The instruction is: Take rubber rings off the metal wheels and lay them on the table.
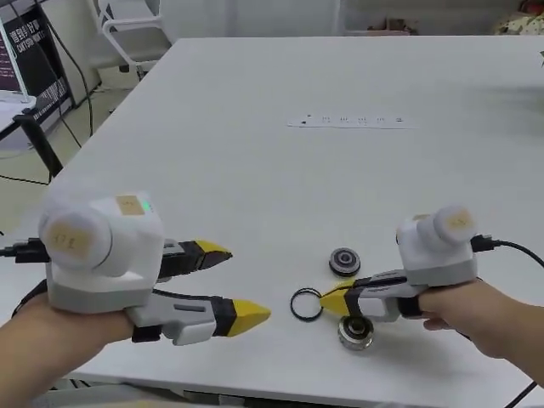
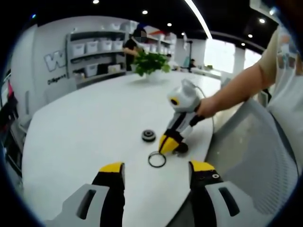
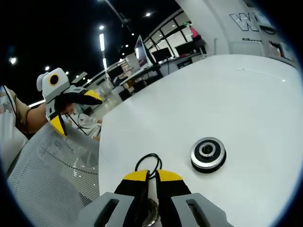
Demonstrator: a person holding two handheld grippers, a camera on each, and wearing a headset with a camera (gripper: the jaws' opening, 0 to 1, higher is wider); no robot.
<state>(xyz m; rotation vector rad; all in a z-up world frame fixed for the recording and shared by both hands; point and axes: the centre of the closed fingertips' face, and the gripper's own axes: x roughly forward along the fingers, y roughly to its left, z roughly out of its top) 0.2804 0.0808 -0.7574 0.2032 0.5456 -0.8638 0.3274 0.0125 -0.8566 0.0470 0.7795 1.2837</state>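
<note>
A thin black rubber ring (image 1: 304, 304) lies flat on the white table (image 1: 255, 170), and my right gripper (image 1: 330, 300) is shut on its near edge. In the right gripper view the rubber ring (image 3: 148, 162) loops out from between the closed yellow tips (image 3: 147, 176). Under that gripper sits a bare metal wheel (image 1: 354, 331). Just beyond stands a second metal wheel (image 1: 344, 260) (image 3: 208, 153) with a black band around it. My left gripper (image 1: 231, 283) hovers open to the left, apart from the ring (image 2: 156, 159), with nothing between its jaws (image 2: 157, 166).
The table's front edge runs close below both grippers. A paper strip (image 1: 351, 121) lies further back on the table. A grey mesh chair (image 2: 246, 142) stands by the near edge. White chairs (image 1: 127, 34) stand past the far left corner.
</note>
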